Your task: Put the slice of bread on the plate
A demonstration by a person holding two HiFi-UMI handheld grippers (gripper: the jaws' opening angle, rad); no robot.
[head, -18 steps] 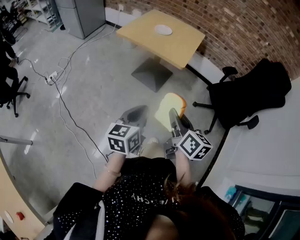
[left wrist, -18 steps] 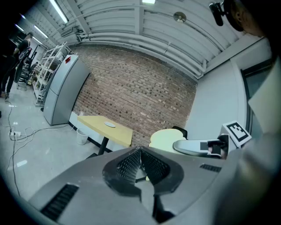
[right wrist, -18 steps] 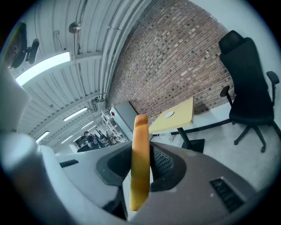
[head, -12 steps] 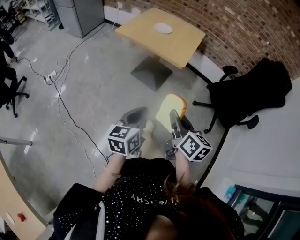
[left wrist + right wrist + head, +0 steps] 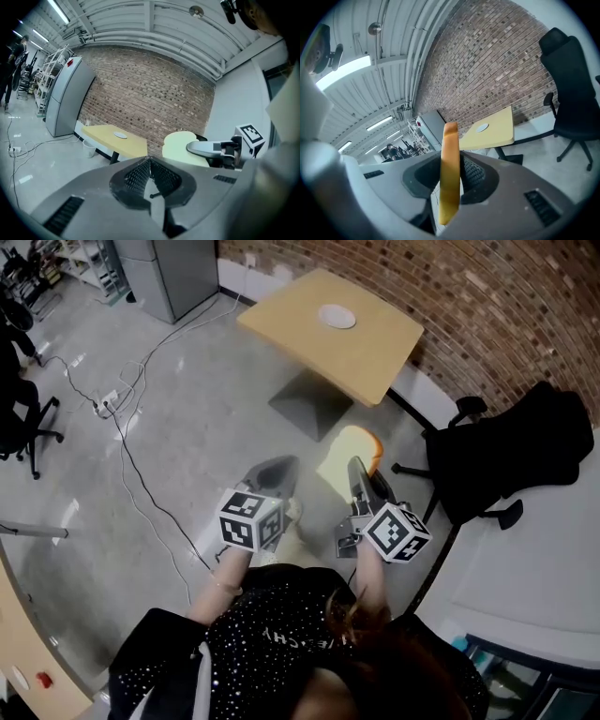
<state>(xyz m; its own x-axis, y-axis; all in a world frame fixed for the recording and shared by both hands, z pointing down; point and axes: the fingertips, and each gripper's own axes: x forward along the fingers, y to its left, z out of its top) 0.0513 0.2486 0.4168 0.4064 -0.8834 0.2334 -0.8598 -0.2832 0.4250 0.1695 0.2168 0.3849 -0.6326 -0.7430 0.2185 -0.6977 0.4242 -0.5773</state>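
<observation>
**poster1:** You're mid-carry, I reckon. Your right gripper is clamped on the pale, tan-crusted slice of bread, which stands upright and edge-on between the pads, out in front of you above the floor. Your left gripper has its jaws closed together with nothing in them.

**poster2:** Agreed, and you've got a way to go. The small round white plate sits on the square light-wood table by the red brick wall, well apart from you. Next you probably need to walk up, bring the bread over the plate, tip it flat and low, then ease the jaws apart. Mind the black office chair on your right.
</observation>
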